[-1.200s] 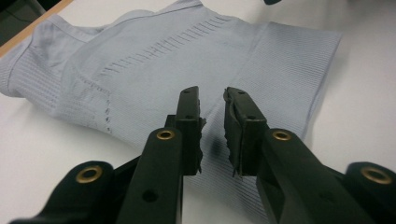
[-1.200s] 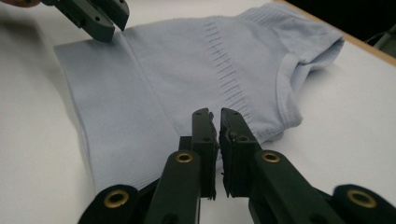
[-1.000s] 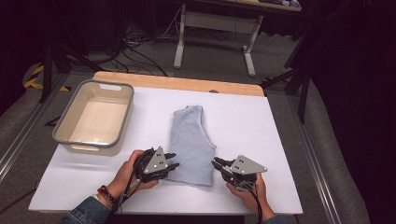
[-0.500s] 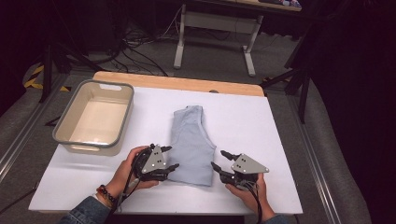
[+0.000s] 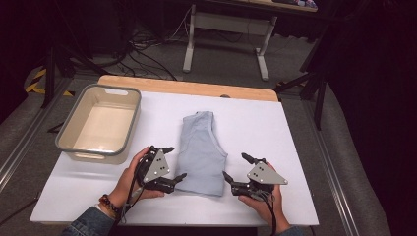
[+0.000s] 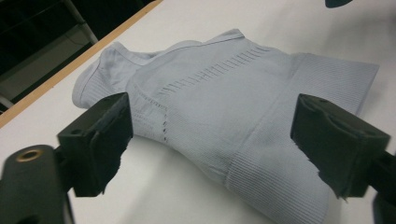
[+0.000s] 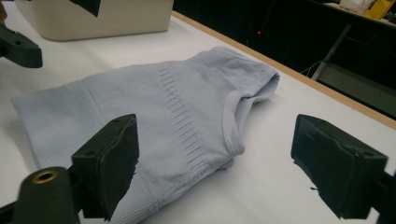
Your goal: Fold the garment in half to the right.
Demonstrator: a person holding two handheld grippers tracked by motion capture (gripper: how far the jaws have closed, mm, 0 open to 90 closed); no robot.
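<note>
1. The left gripper (image 5: 170,163) sits near the table's near edge, just beside the left side of the garment's hem. Its jaws stand wide apart and hold nothing. In the left gripper view the ribbed hem band lies between the two black jaws, so the gripper seems lined up to take that near-left corner.

2. The right gripper (image 5: 236,168) mirrors it on the other side, also near the near edge, jaws spread and empty. It sits a little off the garment's right side; in the right gripper view the cloth lies in front of the left jaw, and bare table is in front of the other. My guess is that the pair flank the hem so both corners can be picked up together.

3. The folded pale-blue knit garment (image 5: 200,152) lies flat in the middle of the white table (image 5: 295,147), its wider ribbed hem toward the near edge and its narrower end pointing at the far edge. It looks already folded lengthwise, which would explain a grip at the hem: the next fold would likely carry that end away from the person.

4. The grey tub (image 5: 72,131) stands at the table's left side toward the far-left corner, well apart from the garment and empty. It is probably where the folded piece is meant to go.

5. A bare wooden strip (image 5: 187,87) runs along the table's far edge.
</note>
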